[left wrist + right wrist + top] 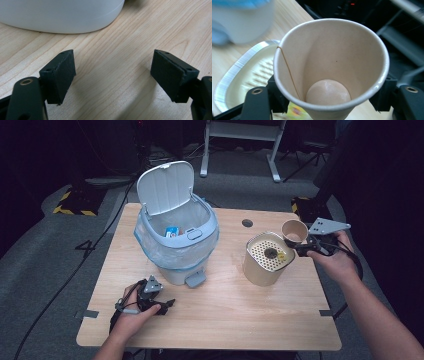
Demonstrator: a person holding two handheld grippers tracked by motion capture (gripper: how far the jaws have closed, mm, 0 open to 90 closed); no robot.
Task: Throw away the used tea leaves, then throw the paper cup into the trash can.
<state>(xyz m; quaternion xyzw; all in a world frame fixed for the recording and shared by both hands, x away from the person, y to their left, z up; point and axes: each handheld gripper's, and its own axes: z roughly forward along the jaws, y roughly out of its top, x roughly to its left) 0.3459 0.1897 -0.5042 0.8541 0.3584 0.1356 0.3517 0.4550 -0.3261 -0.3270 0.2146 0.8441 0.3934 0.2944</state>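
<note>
Paper cup clamped in right hand-held gripper.

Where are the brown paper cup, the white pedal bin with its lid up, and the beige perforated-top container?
brown paper cup (329, 57), right gripper view, inner wall.
white pedal bin (165, 187), high view, raised lid.
beige perforated-top container (257, 270), high view, front side wall.

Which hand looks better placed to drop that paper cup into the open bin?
The right. The right gripper already clamps the paper cup beside the perforated container, while the left gripper rests open on the table before the bin.
</note>
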